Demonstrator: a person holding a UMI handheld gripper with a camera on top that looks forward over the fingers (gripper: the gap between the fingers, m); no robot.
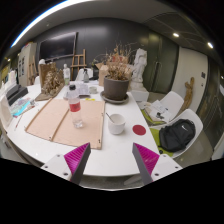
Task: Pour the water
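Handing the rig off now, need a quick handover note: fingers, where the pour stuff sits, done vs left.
Gripper: fingers open, holding nothing, above the near edge of the white table.
Glass with red contents stands ahead of the fingers on a wooden board; white cup sits to its right. A bottle stands at the far side.
Done: nothing visibly grasped or poured.
Left: reach, grasp, pour.
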